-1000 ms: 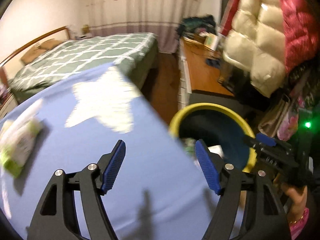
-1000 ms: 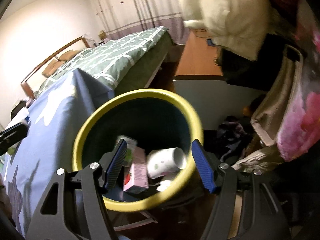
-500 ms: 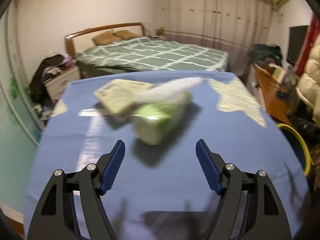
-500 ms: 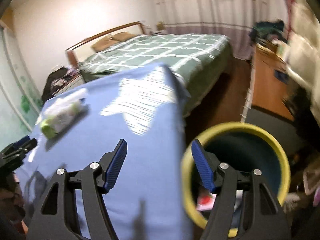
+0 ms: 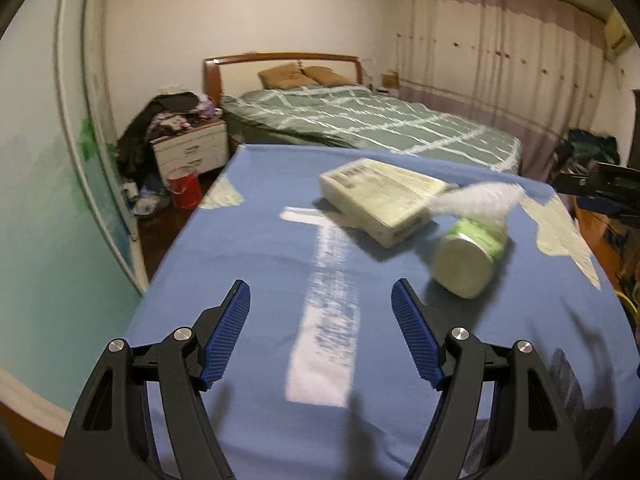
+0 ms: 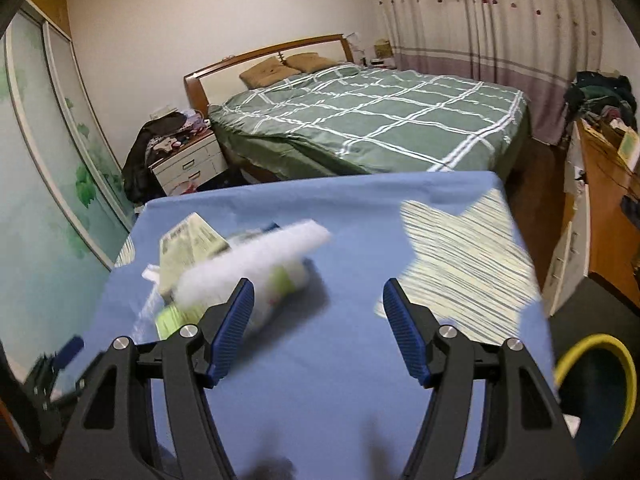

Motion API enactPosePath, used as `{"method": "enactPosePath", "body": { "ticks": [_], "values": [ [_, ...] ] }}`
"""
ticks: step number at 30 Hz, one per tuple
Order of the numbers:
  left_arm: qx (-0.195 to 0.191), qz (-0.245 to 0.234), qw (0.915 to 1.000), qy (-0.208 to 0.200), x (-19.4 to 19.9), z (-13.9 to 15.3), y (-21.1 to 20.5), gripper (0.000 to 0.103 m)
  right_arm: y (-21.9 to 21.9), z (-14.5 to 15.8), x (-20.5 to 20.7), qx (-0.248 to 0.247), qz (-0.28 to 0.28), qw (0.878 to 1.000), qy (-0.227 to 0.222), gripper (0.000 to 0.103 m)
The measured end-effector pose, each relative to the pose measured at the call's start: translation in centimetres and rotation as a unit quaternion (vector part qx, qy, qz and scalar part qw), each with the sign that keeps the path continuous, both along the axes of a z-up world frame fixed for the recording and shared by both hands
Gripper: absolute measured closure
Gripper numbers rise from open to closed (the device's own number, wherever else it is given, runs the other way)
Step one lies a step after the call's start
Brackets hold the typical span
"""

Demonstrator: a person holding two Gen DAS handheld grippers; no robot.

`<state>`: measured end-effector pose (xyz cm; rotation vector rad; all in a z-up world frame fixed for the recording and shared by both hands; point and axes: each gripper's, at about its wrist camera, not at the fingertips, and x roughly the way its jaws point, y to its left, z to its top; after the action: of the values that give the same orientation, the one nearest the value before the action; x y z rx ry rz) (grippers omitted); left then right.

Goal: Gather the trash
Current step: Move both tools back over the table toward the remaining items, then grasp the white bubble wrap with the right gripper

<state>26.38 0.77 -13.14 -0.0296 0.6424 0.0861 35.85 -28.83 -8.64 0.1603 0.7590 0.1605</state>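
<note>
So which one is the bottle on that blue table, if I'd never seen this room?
Start at the blue-covered table in front of the green checked bed. On it lies a flat cream box with printed labels; the bottle lies on its side just beside it. It is the only round thing there, pale with a green band, with a white crumpled wad across its top.

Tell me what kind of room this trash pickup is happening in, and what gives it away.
A lived-in home bedroom, most likely. A made bed with a green checked cover and wooden headboard fills the back, a white nightstand piled with clothes sits beside it, and long curtains cover the far wall.
</note>
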Motion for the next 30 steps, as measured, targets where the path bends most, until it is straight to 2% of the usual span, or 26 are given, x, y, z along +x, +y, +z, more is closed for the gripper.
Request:
{"method": "enactPosePath", "body": {
  "ticks": [4,11,19,21,23,25,30],
  "values": [
    [0.004,0.019,0.9997,-0.015,-0.4,0.3,0.9,0.030,1.8,-0.8,3.0,0.014,-0.015,0.999,0.028,0.039],
    [-0.023,0.045,0.9986,-0.015,0.1,0.2,2.2,0.030,2.4,-2.2,5.4,0.061,-0.035,0.995,0.070,0.039],
    [-0.022,0.060,0.9978,-0.016,0.0,0.1,2.2,0.030,3.8,-2.9,5.2,0.061,-0.033,0.995,0.066,0.039],
    [-0.020,0.065,0.9976,-0.017,-0.1,0.2,2.2,0.030,3.9,-3.1,5.0,0.064,-0.030,0.996,0.063,0.046],
    [-0.020,0.068,0.9974,-0.014,0.0,0.1,2.2,0.030,3.8,-3.1,4.8,0.072,-0.023,0.995,0.057,0.067],
    [-0.022,0.071,0.9971,-0.012,0.1,0.0,2.3,0.030,3.8,-3.0,4.7,0.075,-0.019,0.996,0.051,0.082],
    [-0.026,0.077,0.9966,-0.007,0.2,-0.2,2.4,0.030,3.9,-2.0,3.7,0.074,-0.011,0.997,0.022,0.089]
  ]
}}
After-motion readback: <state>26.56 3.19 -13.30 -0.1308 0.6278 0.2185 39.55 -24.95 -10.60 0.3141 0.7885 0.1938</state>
